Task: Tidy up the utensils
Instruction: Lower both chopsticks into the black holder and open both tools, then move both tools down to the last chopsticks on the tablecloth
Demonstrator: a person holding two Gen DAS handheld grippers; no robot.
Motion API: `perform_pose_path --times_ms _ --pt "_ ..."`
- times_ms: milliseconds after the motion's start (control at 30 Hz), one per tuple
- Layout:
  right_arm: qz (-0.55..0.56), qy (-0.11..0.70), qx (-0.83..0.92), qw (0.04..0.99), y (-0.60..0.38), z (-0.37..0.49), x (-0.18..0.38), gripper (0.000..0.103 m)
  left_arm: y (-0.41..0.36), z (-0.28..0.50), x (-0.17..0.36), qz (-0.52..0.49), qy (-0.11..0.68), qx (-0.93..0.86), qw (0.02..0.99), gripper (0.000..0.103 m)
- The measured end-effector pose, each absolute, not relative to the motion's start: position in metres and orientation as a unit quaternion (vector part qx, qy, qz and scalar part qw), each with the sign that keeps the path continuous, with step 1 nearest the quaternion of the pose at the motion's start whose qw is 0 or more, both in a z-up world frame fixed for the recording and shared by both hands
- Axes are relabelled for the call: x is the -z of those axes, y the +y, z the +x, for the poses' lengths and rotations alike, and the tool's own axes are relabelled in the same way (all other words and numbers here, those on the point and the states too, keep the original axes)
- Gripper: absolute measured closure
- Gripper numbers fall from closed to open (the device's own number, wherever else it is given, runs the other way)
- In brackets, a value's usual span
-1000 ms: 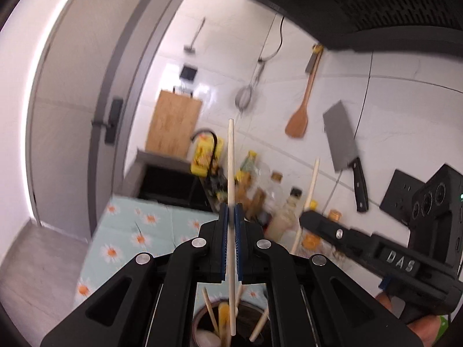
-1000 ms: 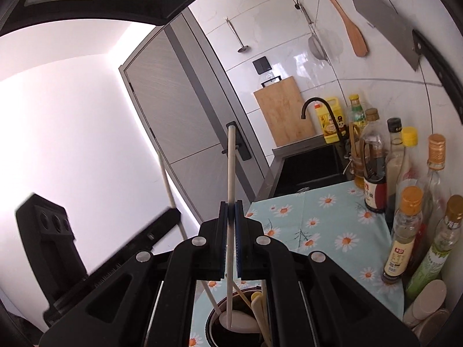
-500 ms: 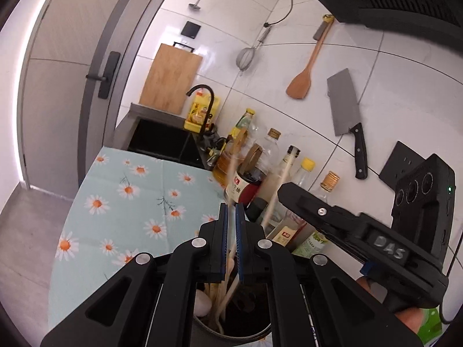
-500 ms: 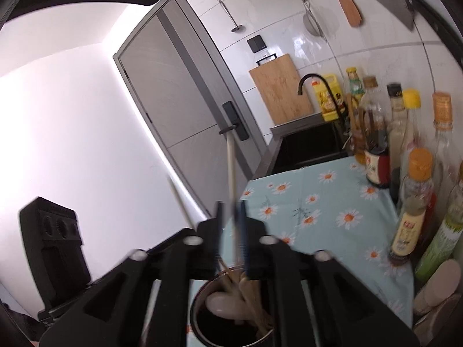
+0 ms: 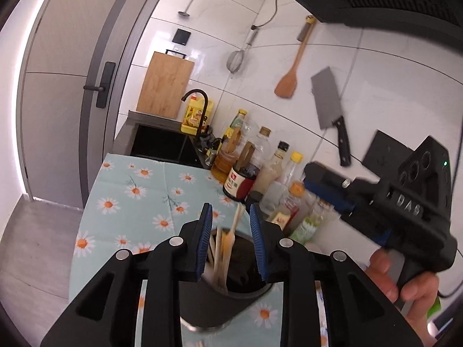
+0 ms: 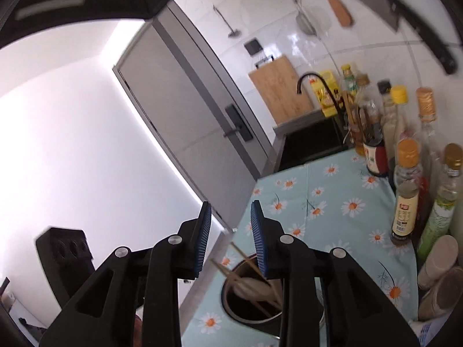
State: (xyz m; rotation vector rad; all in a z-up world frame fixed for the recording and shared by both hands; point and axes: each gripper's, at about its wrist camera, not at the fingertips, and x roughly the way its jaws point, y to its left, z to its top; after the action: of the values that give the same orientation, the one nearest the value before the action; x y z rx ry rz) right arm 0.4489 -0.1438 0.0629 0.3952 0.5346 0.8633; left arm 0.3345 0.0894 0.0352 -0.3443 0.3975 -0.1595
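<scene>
Counter edges: the daisy-print cloth [image 5: 136, 190] covered the counter from the sink [image 5: 162, 144] at its far end; its left edge dropped to the grey floor, and its right edge was lined by a row of bottles [image 5: 269, 173] against the tiled wall.
Open room: the cloth between the sink and the holder lay bare, wide enough for both tools; along the wall side the bottles crowded it.
Holder: the dark utensil holder [image 5: 225, 297] stood on the cloth near the counter's near end, right under both grippers; seen too in the right wrist view [image 6: 246, 303].
Chopsticks: pale chopsticks [image 5: 222, 248] stood in the holder, long axis close to upright, tips up and leaning a little toward the wall; from the right wrist view [image 6: 246, 263] they crossed the rim at a slant beside a pale spoon [image 6: 249, 284].
Left gripper [image 5: 231, 217]: jaws had just been opening, apart now, with the chopstick tops loose in the gap and no pad pressing on them.
Right gripper [image 6: 230, 217]: jaws parted, nothing between the pads, above the holder's left rim.
Right hand [image 5: 405, 277]: wrapped around its tool's handle, beside the bottles.
</scene>
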Motion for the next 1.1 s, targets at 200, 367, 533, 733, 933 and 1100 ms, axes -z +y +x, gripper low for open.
perform_pose_path --times_ms 200,367,533,733,933,1100 --pt "0.181 0.255 -0.397 0.863 -0.159 0.411 -0.063 0.072 0.086 0.301 -0.029 -0.168 0.215 0.094 0.957 0.077" --pt "0.175 0.274 -0.382 0.865 -0.165 0.382 -0.053 0.070 0.079 0.278 -0.022 -0.165 0.230 0.107 0.953 0.077" --pt "0.178 0.285 -0.376 0.864 -0.161 0.361 -0.049 0.060 0.075 0.257 -0.013 -0.141 0.254 0.119 0.949 0.072" --pt "0.166 0.298 -0.356 0.870 -0.153 0.332 -0.046 0.059 0.076 0.236 -0.001 -0.125 0.281 0.141 0.941 0.072" --pt "0.150 0.323 -0.341 0.870 -0.144 0.310 -0.034 0.059 0.081 0.214 0.013 -0.117 0.307 0.157 0.932 0.072" --pt "0.141 0.333 -0.345 0.866 -0.140 0.295 -0.024 0.051 0.091 0.204 0.024 -0.118 0.320 0.157 0.927 0.072"
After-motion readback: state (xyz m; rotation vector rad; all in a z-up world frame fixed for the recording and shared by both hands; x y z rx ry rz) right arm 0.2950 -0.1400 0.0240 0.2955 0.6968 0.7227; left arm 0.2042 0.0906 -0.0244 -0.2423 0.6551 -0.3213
